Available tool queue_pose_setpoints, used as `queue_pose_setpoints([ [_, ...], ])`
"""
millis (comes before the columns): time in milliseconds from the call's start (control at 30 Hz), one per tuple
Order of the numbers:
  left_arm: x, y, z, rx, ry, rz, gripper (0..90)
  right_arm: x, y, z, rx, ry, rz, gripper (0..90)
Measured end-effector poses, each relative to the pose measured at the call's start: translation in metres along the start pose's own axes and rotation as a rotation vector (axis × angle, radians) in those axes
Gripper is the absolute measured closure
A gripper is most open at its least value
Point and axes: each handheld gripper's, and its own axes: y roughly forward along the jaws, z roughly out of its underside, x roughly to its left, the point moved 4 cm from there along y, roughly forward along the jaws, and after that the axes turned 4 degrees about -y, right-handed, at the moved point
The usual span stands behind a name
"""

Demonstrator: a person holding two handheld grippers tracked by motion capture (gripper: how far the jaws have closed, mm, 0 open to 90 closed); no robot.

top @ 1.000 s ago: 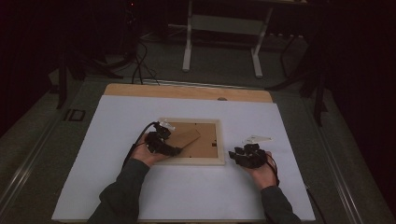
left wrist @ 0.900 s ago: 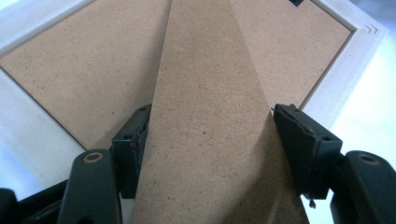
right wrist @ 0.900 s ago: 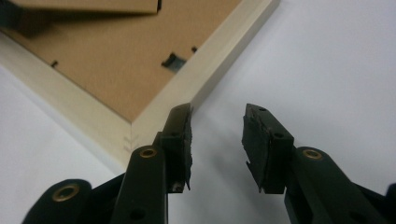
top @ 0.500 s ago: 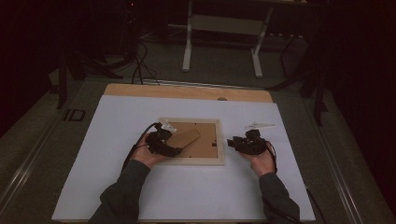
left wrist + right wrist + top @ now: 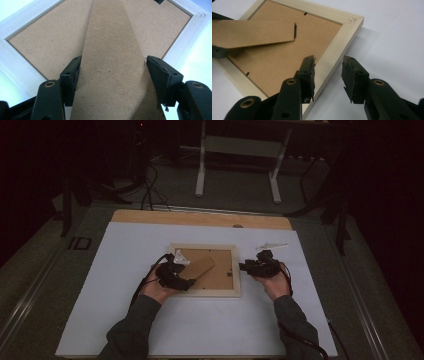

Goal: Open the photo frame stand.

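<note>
Frame (image 5: 205, 270) lies face down mid-table. Left gripper (image 5: 112, 75) clamps its stand (image 5: 112, 62) — jaws on both edges. Right gripper (image 5: 328, 75) open, straddling the frame's right rail — not gripping.

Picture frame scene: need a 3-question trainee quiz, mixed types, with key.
1. True or false: the picture frame lies with its brown backing board facing up on the white table cover.
2. Multiple choice: what sits between the left gripper's fingers? A) a frame corner B) the frame's cardboard stand C) a cable
3. Short answer: in the right gripper view, which part of the frame runs between the right gripper's fingers, and do the pads press on it?

Key: 1 true. 2 B. 3 the pale wooden side rail; no, the fingers stand open astride it, with a gap at the far finger.
</note>
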Motion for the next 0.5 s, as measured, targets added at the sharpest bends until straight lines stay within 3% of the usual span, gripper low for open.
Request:
queue_pose_setpoints([
  [233,-0.007,-0.005,0.001,-0.028,0.043,-0.046,35.4,-0.001,0.008,-0.007,0.014,0.005,0.002,59.2],
  [500,-0.012,-0.009,0.002,-0.058,0.059,-0.072,35.4,-0.008,0.020,-0.014,0.045,0.031,-0.017,59.5],
])
